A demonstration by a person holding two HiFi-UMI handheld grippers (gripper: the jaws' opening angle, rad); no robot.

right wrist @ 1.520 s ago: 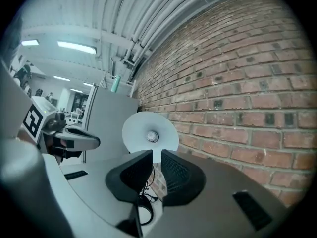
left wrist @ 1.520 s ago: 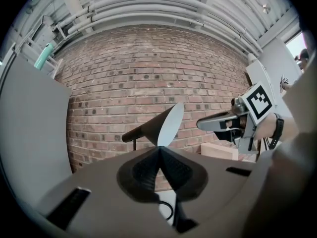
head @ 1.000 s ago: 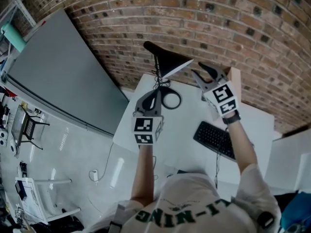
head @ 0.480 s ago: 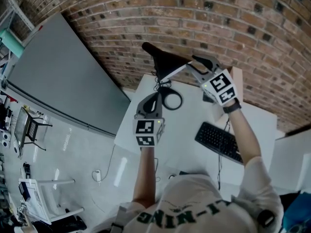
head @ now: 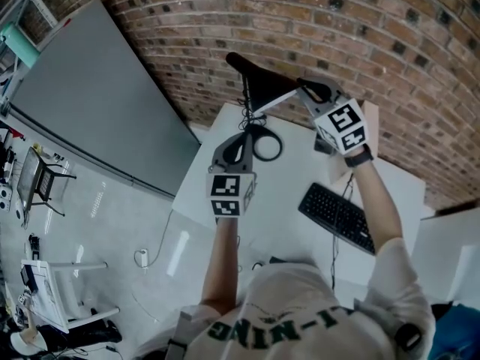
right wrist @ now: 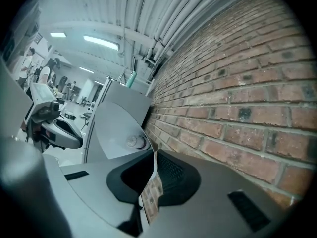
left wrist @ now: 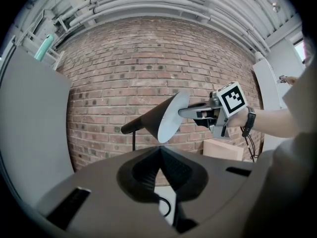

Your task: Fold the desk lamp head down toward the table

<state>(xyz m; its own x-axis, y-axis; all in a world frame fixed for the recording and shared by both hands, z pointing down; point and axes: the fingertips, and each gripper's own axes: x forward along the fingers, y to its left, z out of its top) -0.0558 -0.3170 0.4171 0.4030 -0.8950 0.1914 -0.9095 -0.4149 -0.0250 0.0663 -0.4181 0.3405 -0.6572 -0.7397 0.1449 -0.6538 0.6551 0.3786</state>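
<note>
Brick wall (head: 360, 21) behind white tabletop (head: 277, 201) in head view. Shade (head: 264, 90) raised near the wall, tilted, not yet folded. At its rim, right gripper (head: 304, 91), jaws just closing on it. Low by the ring base (head: 264, 145), left gripper (head: 242, 138), clenched.

Left gripper view: confirms those jaws pressed together with nothing at the tips, and shows the shade mouth turned sideways.

Right gripper view: alone shows the thin rim pinched between the pads, with bulb (right wrist: 134, 142) inside.

Best pulled down slowly in an arc, with the base steadied and the grip kept square to avoid slipping off.
</note>
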